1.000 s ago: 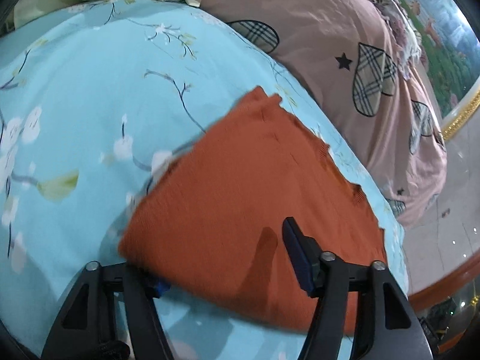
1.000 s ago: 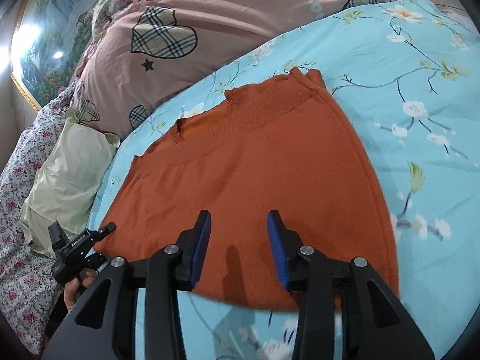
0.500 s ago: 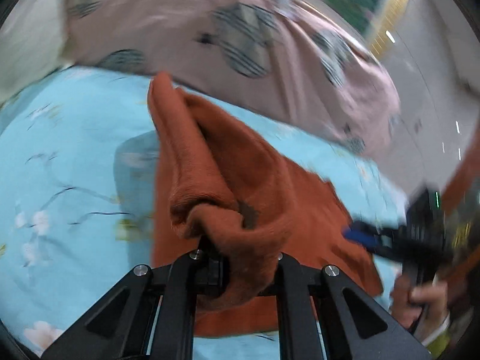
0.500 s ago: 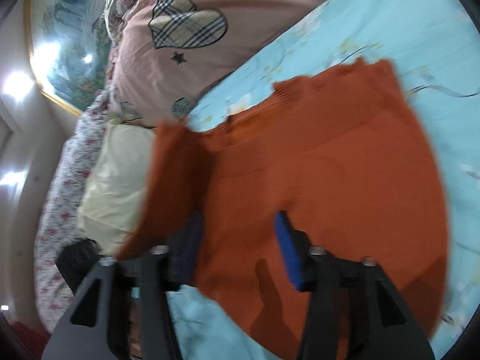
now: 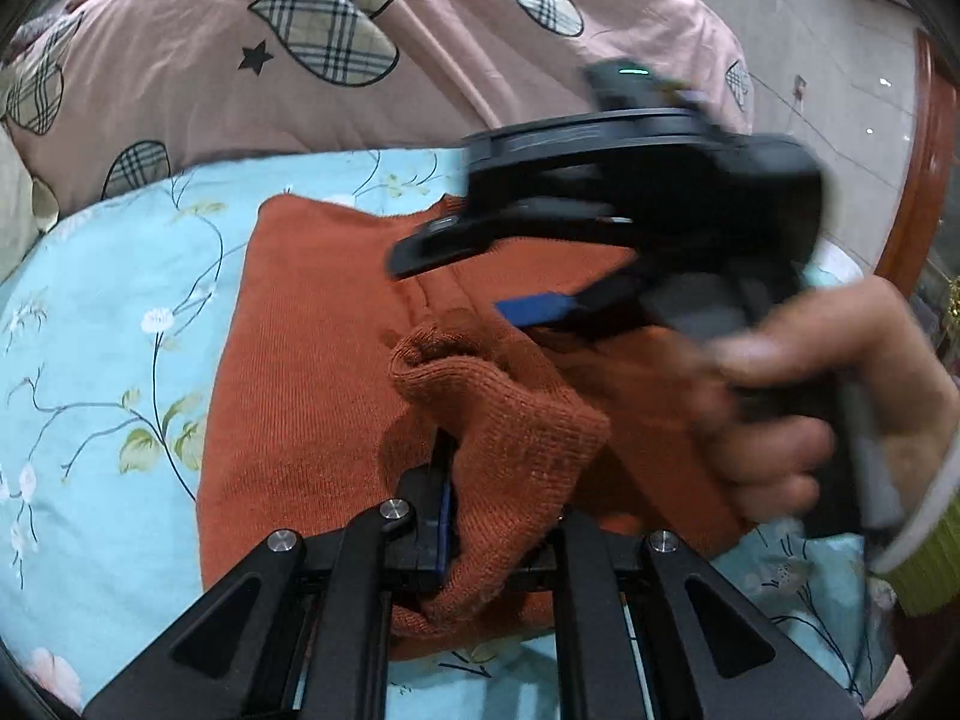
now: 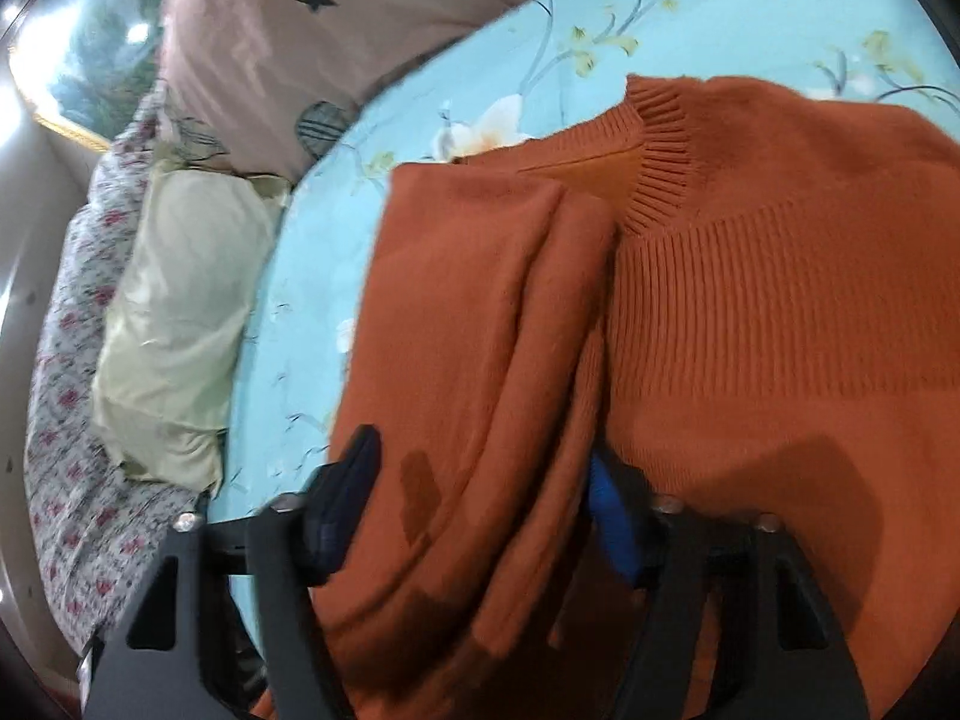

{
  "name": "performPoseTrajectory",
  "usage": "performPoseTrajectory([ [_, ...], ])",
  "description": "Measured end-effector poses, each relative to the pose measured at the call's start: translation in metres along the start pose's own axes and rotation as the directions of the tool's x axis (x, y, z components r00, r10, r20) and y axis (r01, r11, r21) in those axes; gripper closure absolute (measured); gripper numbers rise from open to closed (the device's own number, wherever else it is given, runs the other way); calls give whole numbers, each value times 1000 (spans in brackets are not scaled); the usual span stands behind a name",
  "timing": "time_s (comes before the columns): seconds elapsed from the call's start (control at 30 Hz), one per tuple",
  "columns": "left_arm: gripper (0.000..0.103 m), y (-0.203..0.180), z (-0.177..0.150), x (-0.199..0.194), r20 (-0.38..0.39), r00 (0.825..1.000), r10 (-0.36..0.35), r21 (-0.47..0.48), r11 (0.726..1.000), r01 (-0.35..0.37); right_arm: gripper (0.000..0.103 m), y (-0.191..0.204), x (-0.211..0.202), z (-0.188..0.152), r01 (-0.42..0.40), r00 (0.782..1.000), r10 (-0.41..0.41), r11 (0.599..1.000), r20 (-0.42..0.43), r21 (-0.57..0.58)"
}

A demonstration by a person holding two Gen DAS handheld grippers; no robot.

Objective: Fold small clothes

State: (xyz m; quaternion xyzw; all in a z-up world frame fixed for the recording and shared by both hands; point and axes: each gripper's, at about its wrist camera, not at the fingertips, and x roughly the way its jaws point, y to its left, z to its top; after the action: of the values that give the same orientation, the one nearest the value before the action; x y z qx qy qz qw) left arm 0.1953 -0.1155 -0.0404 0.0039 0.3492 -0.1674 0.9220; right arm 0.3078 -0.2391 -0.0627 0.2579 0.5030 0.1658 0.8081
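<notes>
The light-blue floral bedsheet [image 5: 108,312] spreads under everything, with a pink duvet with plaid hearts [image 5: 288,60] heaped at its far side and a pale yellow pillow [image 6: 174,324] off to one edge. On the sheet lies the orange knit sweater [image 5: 306,360], its ribbed collar [image 6: 660,162] at the far end, so its long axis runs away from both cameras. The left gripper [image 5: 498,516] is clenched on a bunched wad of the sweater's near edge, held just above the flat body. The right gripper [image 6: 486,510] is spread wide, and a folded-over flap of the sweater drapes between its fingers [image 6: 612,516] without being pinched. Half a second ago the left gripper held that wad high with fabric hanging; now the flap lies over the body and the right gripper hovers just beyond the wad.
</notes>
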Motion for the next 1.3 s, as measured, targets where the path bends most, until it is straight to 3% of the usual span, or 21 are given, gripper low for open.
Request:
performPoseTrajectory([
  [0.03,95,-1,2,-2,6,1000,-5,4,1000,5,86,-2,0,3,14,1000,-14,1000,-1,-3],
  [0.2,96,-4,13,-18,35,999,-40,9,999,39,87,7,-55,2,-25,989,35,997,144,-74],
  [0.37,96,-34,36,-32,71,977,-202,-3,979,202,88,-9,-128,-3,55,965,-24,992,262,-114],
  [0.57,96,-89,46,4,-6,939,-343,-4,939,343,88,-67,-140,-17,156,962,-146,987,233,-27],
  [0.77,96,-116,36,23,-62,935,-349,34,936,352,88,-91,-150,-32,134,959,-129,991,253,-2],
  [0.87,96,-119,34,30,-75,936,-345,57,935,350,88,-94,-139,-33,189,956,-183,982,228,-7],
  [0.97,95,-119,31,47,-118,932,-343,51,935,350,87,-103,-136,-39,181,957,-180,983,229,17],
  [1.07,92,-119,34,51,-130,928,-350,45,933,358,78,-99,-147,-44,197,946,-196,980,258,22],
  [1.13,84,-115,37,45,-128,924,-359,39,930,366,55,-95,-157,-50,222,935,-218,975,279,18],
  [1.2,67,-105,36,35,-130,920,-370,26,926,376,33,-92,-170,-61,220,925,-213,975,316,14],
  [1.3,43,-81,34,15,-107,925,-365,-15,930,366,29,-91,-182,-75,209,918,-200,978,342,12],
])
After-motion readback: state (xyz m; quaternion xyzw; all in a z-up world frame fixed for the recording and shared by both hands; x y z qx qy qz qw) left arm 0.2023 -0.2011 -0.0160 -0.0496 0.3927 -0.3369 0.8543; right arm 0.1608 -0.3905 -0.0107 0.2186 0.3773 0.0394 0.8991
